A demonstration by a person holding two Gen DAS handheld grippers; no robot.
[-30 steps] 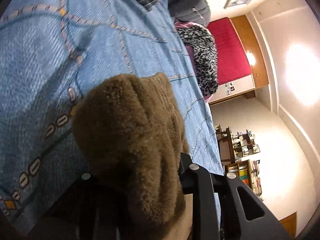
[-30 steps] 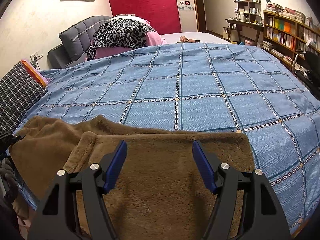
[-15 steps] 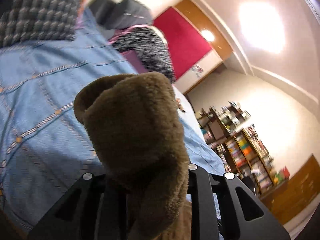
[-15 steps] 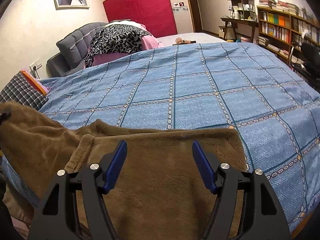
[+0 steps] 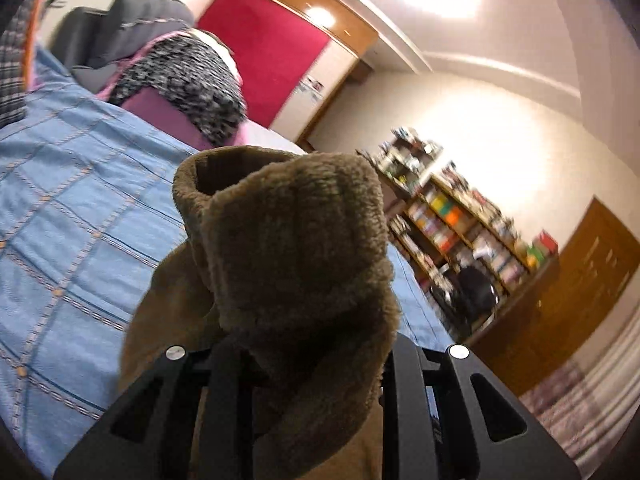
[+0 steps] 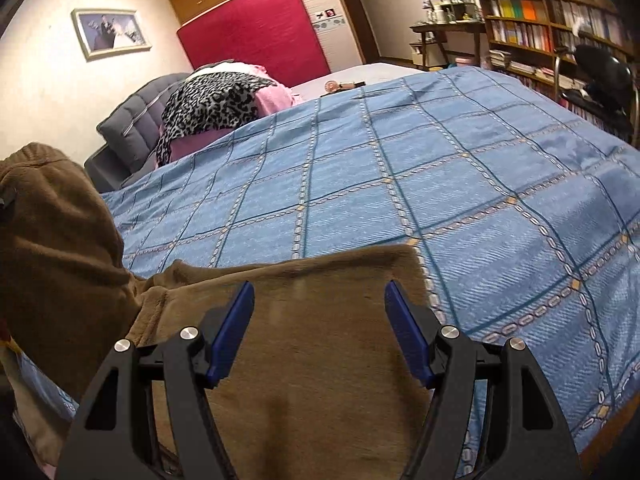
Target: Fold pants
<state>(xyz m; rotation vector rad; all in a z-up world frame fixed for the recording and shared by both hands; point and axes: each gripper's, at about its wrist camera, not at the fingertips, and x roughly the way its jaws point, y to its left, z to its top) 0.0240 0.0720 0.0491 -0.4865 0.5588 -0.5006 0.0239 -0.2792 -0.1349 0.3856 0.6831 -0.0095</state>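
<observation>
The brown fleece pants (image 6: pixel 320 352) lie on the blue checked bedspread (image 6: pixel 460 184). My left gripper (image 5: pixel 308 360) is shut on a bunched end of the pants (image 5: pixel 296 264), lifted above the bed; its fingertips are hidden by the fabric. In the right wrist view that lifted end rises at the left edge (image 6: pixel 52 232). My right gripper (image 6: pixel 320 320) is open, blue pads apart, just over the flat part of the pants, holding nothing.
A leopard-print cloth over pink bedding (image 6: pixel 216 104) and a grey headboard (image 6: pixel 132 128) stand at the far end of the bed. A red panel (image 6: pixel 252 36) is behind. Bookshelves (image 6: pixel 540 28) and a black chair (image 6: pixel 600 76) stand to the right.
My left gripper has lifted the bunched end of the pants up and swung it right, towards the other end. My right gripper has stayed open over the flat part.
</observation>
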